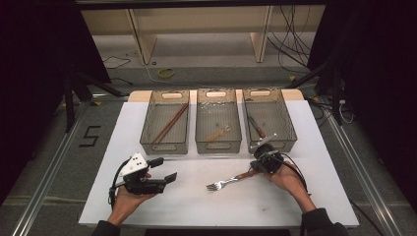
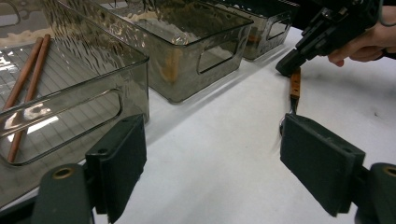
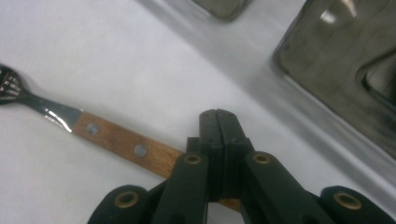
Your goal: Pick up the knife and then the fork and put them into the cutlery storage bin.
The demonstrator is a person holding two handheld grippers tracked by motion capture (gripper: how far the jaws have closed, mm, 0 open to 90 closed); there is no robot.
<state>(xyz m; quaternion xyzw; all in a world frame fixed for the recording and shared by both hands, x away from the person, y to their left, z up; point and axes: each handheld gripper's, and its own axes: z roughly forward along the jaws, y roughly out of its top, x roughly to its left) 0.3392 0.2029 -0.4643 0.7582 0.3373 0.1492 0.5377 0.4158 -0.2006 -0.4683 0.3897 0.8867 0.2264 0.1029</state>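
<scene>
A fork (image 1: 227, 182) with a wooden handle lies flat on the white table, tines toward the person's left. My right gripper (image 1: 254, 167) is shut, its jaws pressed together directly over the handle's end; in the right gripper view the fork's handle (image 3: 122, 143) passes beneath the closed right gripper (image 3: 218, 117), with nothing between the jaws. My left gripper (image 1: 163, 168) is held above the table at the front left, open and holding nothing. In the left gripper view the left gripper (image 2: 212, 140) faces across the table toward the fork's handle (image 2: 294, 86) and the right gripper (image 2: 292, 60).
Three smoky clear bins stand in a row at the back of the table. The left bin (image 1: 163, 147) holds a pair of chopsticks (image 1: 169, 123), the middle bin (image 1: 218, 146) a small wooden-handled utensil, the right bin (image 1: 289, 129) a red-handled utensil. White tabletop lies in front of them.
</scene>
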